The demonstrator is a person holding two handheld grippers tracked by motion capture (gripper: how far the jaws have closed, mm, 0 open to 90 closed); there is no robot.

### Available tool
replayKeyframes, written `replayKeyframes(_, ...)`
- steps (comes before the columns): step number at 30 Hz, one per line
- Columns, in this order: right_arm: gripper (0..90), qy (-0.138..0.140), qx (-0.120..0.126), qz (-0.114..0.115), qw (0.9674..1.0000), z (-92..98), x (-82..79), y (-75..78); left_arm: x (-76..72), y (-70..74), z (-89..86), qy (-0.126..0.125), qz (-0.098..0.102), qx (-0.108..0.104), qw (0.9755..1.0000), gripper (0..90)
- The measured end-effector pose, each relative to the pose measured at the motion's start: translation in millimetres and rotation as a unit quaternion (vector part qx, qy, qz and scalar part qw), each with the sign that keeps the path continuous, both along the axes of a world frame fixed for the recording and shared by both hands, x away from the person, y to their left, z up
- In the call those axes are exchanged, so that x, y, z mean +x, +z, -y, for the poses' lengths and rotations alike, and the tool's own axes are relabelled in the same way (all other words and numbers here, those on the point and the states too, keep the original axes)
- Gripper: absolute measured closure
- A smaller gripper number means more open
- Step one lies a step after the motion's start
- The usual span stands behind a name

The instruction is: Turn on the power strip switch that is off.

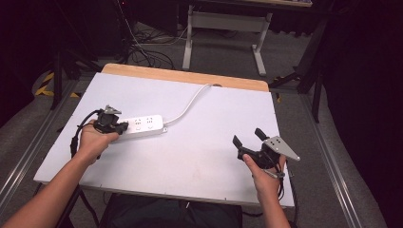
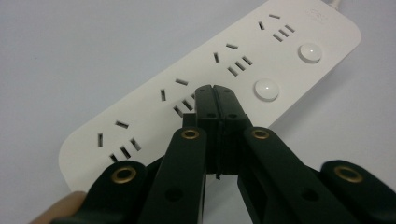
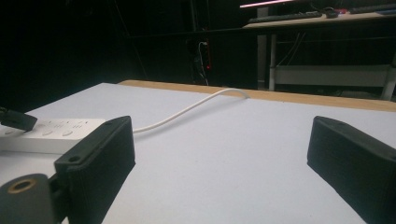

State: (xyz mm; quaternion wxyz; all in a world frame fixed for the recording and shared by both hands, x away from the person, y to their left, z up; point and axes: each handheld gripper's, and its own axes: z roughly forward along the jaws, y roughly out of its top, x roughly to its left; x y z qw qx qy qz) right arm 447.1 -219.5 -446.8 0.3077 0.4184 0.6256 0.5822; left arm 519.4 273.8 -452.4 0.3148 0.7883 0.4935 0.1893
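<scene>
High view: a white power strip (image 1: 142, 125) lies on the white table top (image 1: 199, 142), left of its middle, and serves as the landmark for everything else. Its white cord (image 1: 190, 102) leaves the strip's right end and curves away to the table's far wooden edge (image 1: 185, 76).

At the strip's left end the left gripper (image 1: 122, 126), held in the left hand (image 1: 92, 142), has its tips over the strip. Left gripper view shows its jaws pressed together with nothing between them, tips above the strip's top face between the 2nd socket group and a round white button (image 2: 266, 89); whether they touch the plastic I cannot tell.

Well to the right of the strip, nearer the person, the right gripper (image 1: 248, 137) sits in the right hand (image 1: 266, 173), its jaws spread wide and empty above bare table.
</scene>
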Motion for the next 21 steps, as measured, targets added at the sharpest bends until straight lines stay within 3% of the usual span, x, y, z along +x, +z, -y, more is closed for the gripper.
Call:
replayKeyframes(10,8.2,-0.002,0.0,0.001,1.0,0.8,-0.8,0.2,-1.6,-0.4,-1.6,0.001,-0.003,-0.003,1.0,89.9)
replayKeyframes(14,8.2,-0.003,0.001,0.0,1.0,0.9,-1.3,0.3,-1.3,-1.9,-5.1,0.006,-0.009,-0.021,0.9997,90.0)
replayKeyframes(19,8.4,-0.005,0.003,0.001,1.0,1.2,-2.1,0.5,-2.7,-3.2,-2.9,0.005,-0.002,-0.013,0.9999,90.0)
replayKeyframes(20,8.4,-0.005,0.002,0.001,1.0,1.3,-2.2,0.5,-3.0,-3.9,-3.8,0.001,-0.005,-0.022,0.9997,90.0)
replayKeyframes(21,8.4,-0.006,0.002,0.001,1.0,1.3,-2.3,0.6,-2.6,-5.3,-5.4,-0.006,-0.016,-0.053,0.9985,90.0)
